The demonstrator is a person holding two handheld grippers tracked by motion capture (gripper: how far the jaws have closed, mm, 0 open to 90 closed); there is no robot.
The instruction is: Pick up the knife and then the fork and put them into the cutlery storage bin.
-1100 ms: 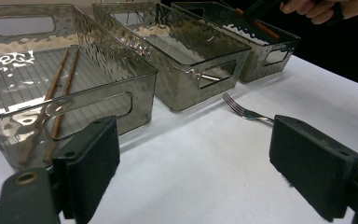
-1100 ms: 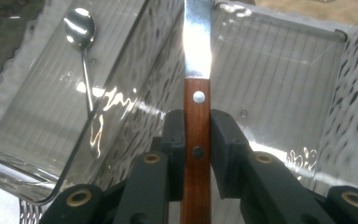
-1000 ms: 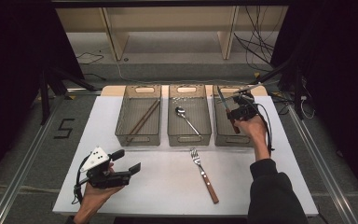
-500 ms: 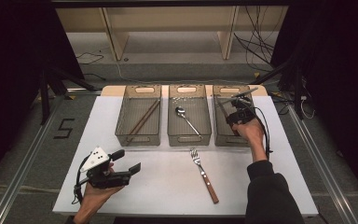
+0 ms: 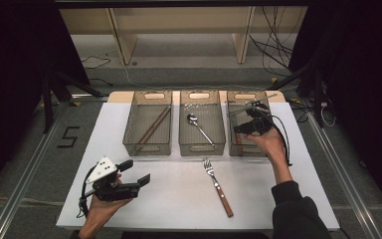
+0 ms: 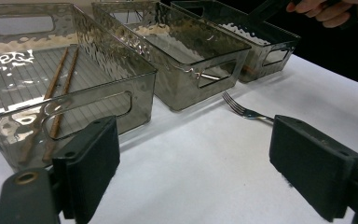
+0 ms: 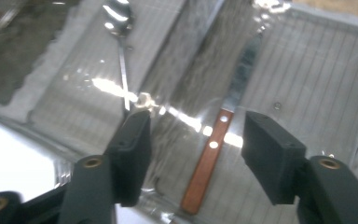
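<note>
- Cutlery sorting: the right gripper point(image 5: 248, 124), jaws just opened and empty, hangs over the right bin point(image 5: 231, 130), where the knife point(image 7: 213, 148) now lies.
- Left gripper point(image 5: 133, 172) waits wide open, holding nothing.
- Next, likely the fork point(image 5: 217, 185) on the table point(image 5: 174, 199): approach its handle squarely.

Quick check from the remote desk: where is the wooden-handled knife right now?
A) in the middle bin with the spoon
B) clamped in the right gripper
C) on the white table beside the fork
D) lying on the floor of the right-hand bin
D: the knife lies flat on the floor of the right-hand bin, below the right gripper, whose jaws have just been opening and stand apart with nothing between them.
</note>
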